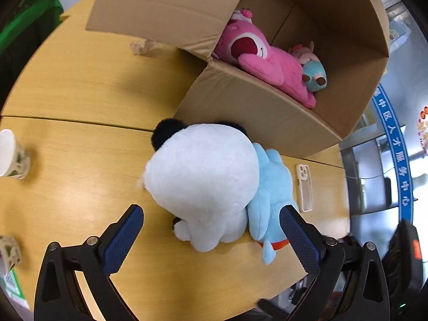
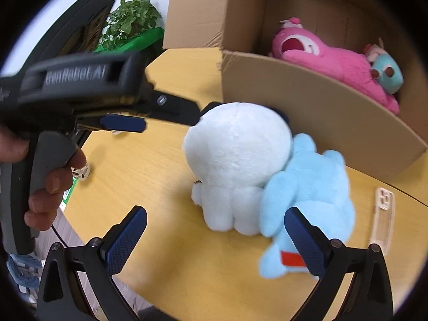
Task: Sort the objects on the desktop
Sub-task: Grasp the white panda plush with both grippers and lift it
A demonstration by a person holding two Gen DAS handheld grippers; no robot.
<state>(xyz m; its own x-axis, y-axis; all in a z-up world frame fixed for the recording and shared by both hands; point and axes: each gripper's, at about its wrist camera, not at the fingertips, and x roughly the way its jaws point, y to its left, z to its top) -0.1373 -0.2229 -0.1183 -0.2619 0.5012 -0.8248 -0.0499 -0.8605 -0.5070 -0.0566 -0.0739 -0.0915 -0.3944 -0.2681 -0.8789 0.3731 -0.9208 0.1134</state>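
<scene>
Bright, even indoor light for you, soft shadows beside the cardboard box [image 1: 256, 112] on the table [image 1: 80, 85], mild sheen on the wood, strong fisheye bending and black corners, your left gripper [image 2: 171, 115] motion-blurred in the right wrist view, background soft.

Both claws [image 1: 211, 230] [image 2: 215, 231] wide apart, empty.

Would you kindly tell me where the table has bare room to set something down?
Bare wood lies between the paper cup and the white plush. It is crowded where that plush, the blue plush, the cardboard box and the phone case cluster.
</scene>
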